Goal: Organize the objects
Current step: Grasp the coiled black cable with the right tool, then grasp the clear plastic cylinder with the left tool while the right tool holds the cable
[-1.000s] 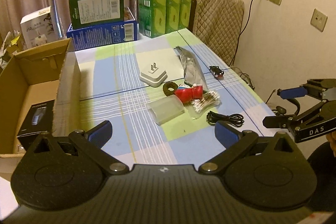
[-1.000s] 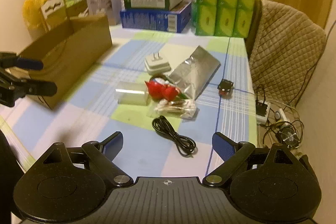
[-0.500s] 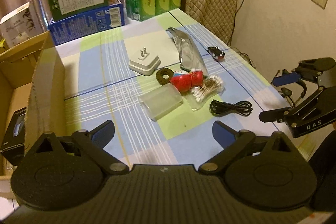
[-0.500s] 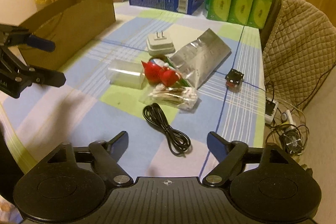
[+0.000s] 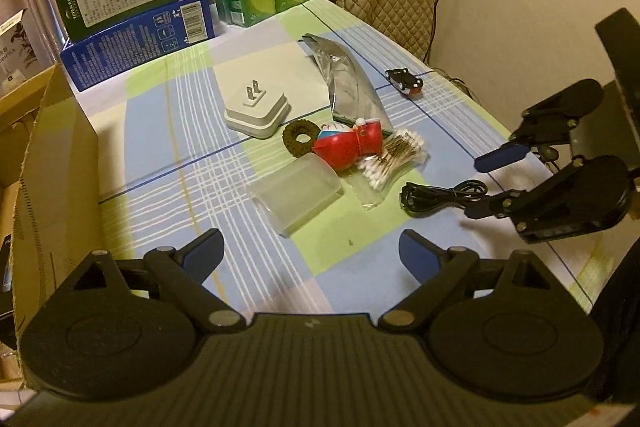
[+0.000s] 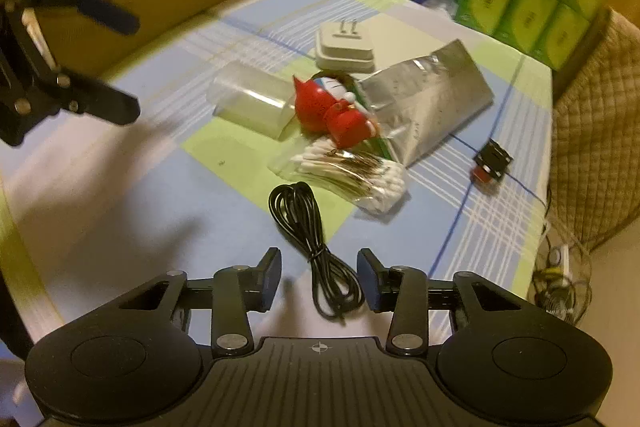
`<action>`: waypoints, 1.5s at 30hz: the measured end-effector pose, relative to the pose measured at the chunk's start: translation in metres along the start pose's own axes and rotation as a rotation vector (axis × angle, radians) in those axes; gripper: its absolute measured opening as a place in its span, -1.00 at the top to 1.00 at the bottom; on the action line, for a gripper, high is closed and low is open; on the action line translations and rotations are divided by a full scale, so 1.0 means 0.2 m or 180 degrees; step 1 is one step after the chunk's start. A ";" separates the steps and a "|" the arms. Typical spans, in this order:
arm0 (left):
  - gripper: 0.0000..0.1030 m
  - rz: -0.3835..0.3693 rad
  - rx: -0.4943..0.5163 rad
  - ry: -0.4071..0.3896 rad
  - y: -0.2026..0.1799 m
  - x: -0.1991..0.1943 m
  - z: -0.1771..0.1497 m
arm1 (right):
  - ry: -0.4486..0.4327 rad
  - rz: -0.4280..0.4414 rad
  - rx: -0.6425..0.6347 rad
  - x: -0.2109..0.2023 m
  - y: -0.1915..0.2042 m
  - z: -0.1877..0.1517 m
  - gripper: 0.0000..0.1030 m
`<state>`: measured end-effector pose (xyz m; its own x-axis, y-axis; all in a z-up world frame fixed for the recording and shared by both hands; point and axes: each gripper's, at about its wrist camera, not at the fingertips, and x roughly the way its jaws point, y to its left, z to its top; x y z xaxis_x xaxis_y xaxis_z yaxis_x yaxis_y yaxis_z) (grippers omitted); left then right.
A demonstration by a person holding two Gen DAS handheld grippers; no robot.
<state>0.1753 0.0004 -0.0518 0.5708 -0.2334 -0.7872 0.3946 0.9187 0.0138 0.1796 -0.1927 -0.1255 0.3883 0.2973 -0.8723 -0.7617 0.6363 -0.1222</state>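
Note:
A coiled black cable (image 6: pixel 304 223) lies on the checked tablecloth (image 6: pixel 120 195), its near end between the fingers of my right gripper (image 6: pixel 320 277). The jaws are closing around it, and the pads do not press on it from both sides. In the left wrist view the cable (image 5: pixel 440 193) lies just in front of the right gripper (image 5: pixel 486 185). My left gripper (image 5: pixel 310 251) hangs low over the cloth with nothing between its wide, slowly closing jaws. Just ahead of it lies a clear plastic container (image 5: pixel 296 191). From the right wrist, the left gripper (image 6: pixel 134 67) is at the left edge.
Behind the cable lie a bag of cotton swabs (image 6: pixel 352 175), a red figure (image 6: pixel 332 111), a silver pouch (image 6: pixel 428 99), a white plug adapter (image 6: pixel 344 47), a dark ring (image 5: pixel 300 139) and a toy car (image 6: pixel 490 163). A cardboard box (image 5: pixel 52 155) stands at the left; cartons and green packs at the back.
Both grippers have sunk toward the table and come closer to the objects. The right gripper's fingers have drawn much closer together around the cable's end. The left jaws have narrowed slightly.

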 end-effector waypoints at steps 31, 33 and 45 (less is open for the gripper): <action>-0.56 -0.0089 0.0705 0.0270 -0.02 0.46 0.20 | -0.0013 0.0235 0.1406 -0.02 -0.13 0.04 0.80; -0.53 -0.0146 0.0721 0.0328 -0.02 0.50 0.21 | -0.0017 0.0219 0.1440 -0.02 -0.14 0.04 0.80; 0.10 -0.0309 0.0516 0.0598 0.02 0.55 0.16 | -0.0080 0.0259 0.1811 -0.02 -0.14 0.01 0.80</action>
<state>0.2621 -0.0315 -0.1187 0.3869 -0.2408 -0.8901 0.5599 0.8284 0.0192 0.2009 -0.2099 -0.1175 0.3576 0.3738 -0.8558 -0.3933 0.8914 0.2250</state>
